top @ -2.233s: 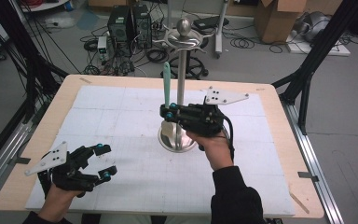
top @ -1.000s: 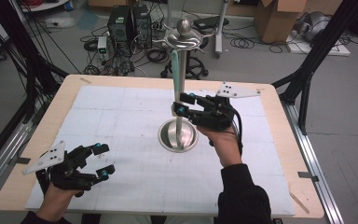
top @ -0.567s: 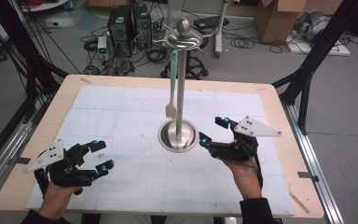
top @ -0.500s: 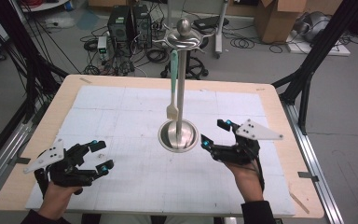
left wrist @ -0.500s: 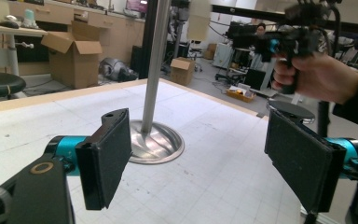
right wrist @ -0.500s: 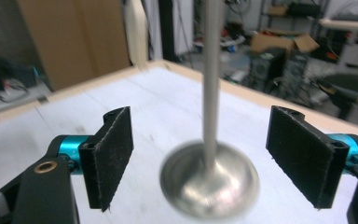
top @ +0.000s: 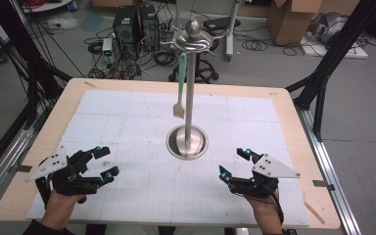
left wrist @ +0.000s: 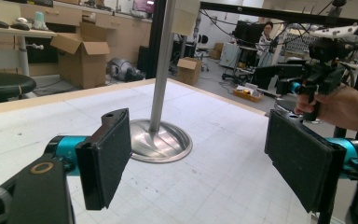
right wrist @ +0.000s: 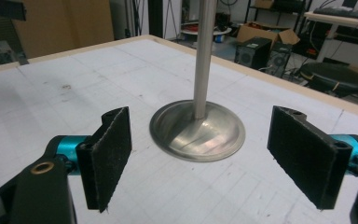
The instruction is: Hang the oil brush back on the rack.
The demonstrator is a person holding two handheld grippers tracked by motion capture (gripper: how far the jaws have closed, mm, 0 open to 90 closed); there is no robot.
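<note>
The right tongs [top: 235,164] hang low over the near right part of the counter [top: 293,112], jaws spread wide with nothing between them; they have just been opening. Seen from the right gripper view, the black pads [right wrist: 112,156] frame the round metal base [right wrist: 198,130] of the stand [top: 190,98], which sits a little ahead of them. The left tongs [top: 105,161] hover over the near left corner, also released and empty, well apart from the stand.

The green brush [top: 180,85] hangs from the stand's top, beside the pole, its pale bristles pointing down and clear of the surface. Which hook it hangs from is hard to tell at this distance.

A white gridded mat [top: 127,132] covers most of the wooden counter, lightly scuffed. Beyond the far edge stand computer towers [top: 134,22] on a grey floor strewn with cables [top: 269,46], and a cardboard box [top: 289,19] sits at the back right. Black frame struts [top: 323,73] rise at both sides.
</note>
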